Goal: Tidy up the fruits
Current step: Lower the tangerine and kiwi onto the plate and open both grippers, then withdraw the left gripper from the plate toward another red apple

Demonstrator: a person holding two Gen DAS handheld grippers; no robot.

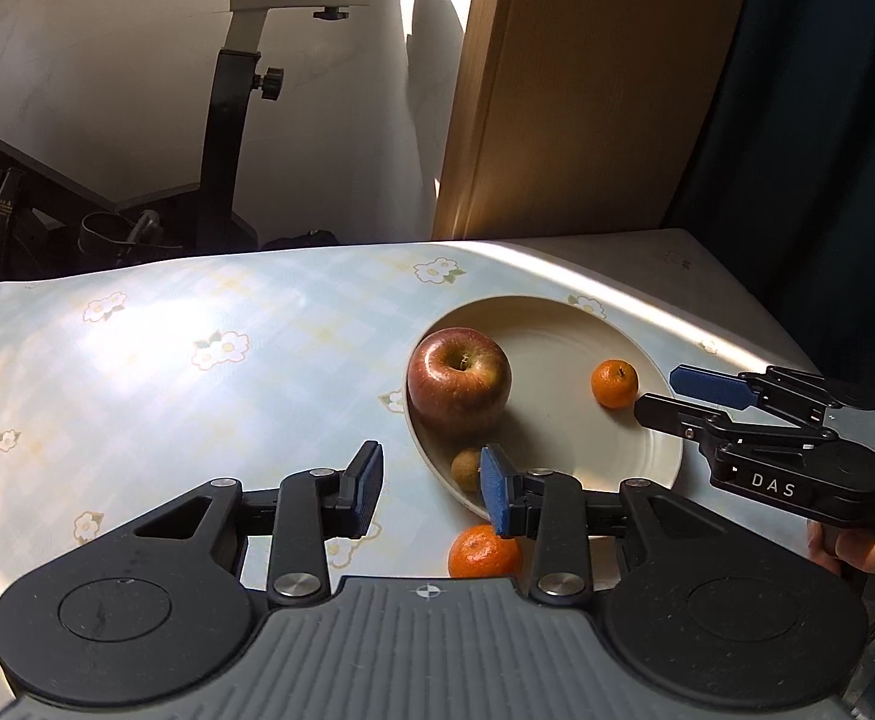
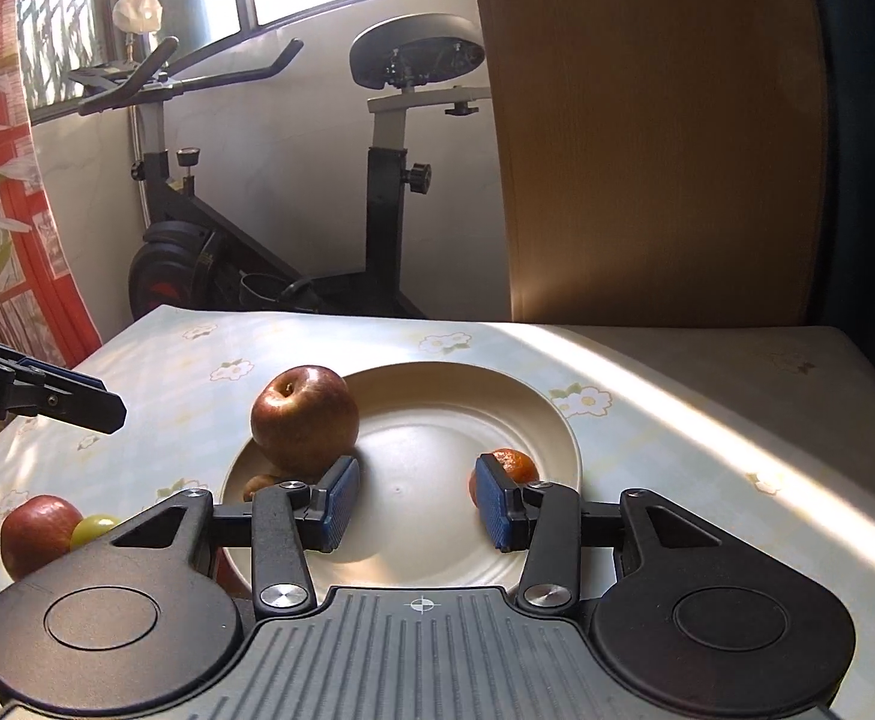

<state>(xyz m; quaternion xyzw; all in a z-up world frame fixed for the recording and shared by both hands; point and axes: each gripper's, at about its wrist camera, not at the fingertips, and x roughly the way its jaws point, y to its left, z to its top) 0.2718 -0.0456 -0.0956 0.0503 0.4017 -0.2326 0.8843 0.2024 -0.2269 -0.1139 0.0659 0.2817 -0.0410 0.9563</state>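
The left gripper (image 1: 431,489), jaws spread and empty, hangs nearest the loose mandarin (image 1: 484,552) lying just outside the plate's (image 1: 665,456) near rim.

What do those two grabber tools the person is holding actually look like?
Both the left gripper and the right gripper are black linkage frames with round housings, silver pivot screws, a ribbed grey base and blue ribbed fingers. The right one bears white "DAS" lettering.

Apple (image 1: 458,381) and mandarin (image 1: 614,383) on plate (image 1: 563,450); another mandarin (image 1: 484,552) beside it.
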